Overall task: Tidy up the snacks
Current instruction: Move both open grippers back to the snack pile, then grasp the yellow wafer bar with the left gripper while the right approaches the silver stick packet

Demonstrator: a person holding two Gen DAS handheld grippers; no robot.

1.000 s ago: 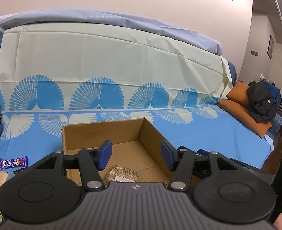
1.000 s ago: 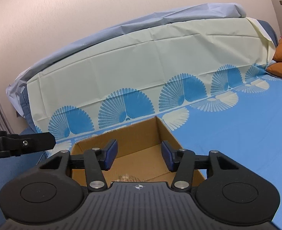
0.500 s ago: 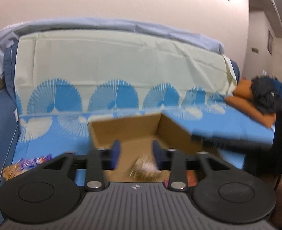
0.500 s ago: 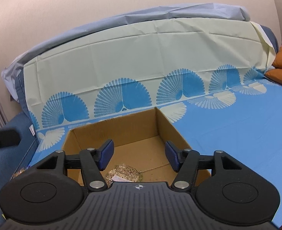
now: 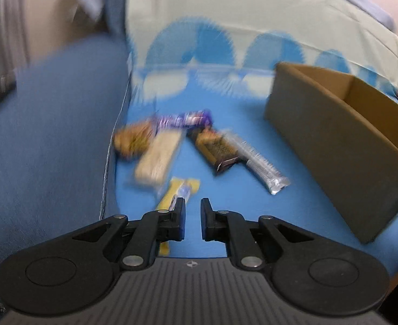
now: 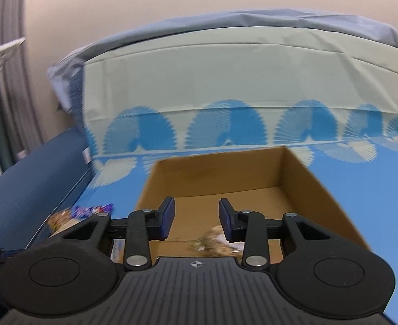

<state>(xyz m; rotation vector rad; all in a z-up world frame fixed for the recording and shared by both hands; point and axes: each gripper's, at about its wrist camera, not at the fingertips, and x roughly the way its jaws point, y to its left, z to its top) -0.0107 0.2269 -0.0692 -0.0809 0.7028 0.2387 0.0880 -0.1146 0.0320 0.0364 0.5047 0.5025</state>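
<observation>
Left wrist view, left to right:
- Dark blue sofa arm (image 5: 50, 135) at far left; snack pile on the blue patterned cover (image 5: 226, 189) beside it.
- Brown crumbly snack pack (image 5: 132, 138) and pale wafer pack (image 5: 158, 157) at pile's left; purple wrapper (image 5: 184, 119) behind them.
- Yellow bar (image 5: 181, 187) nearest, just ahead and slightly left of left gripper (image 5: 193, 216). Long axis roughly along the gripper's pointing line, near end hidden under the left finger. Not between the jaws.
- Dark brown bar (image 5: 212, 149) and silver-wrapped bar (image 5: 258, 162) further ahead and right, both slanted, near ends to the right.
- Cardboard box (image 5: 334, 140) at far right, well apart from the pile.
- Left gripper jaws nearly together and closing, nothing between them, only blue cover in the gap.

Right wrist view:
- Purple wrapper (image 6: 92, 210) and pile edge low left, outside the box.
- Right gripper (image 6: 196, 216) aimed into the cardboard box (image 6: 307, 189), jaws partly spread and closing, nothing pinched.
- One brown snack pack (image 6: 212, 239) on the box floor, blurred, low and right of the gap.

Judgement: left hand nearer the loose snacks. Needs reopening, a small shift left, and a grip across the yellow bar's width.
</observation>
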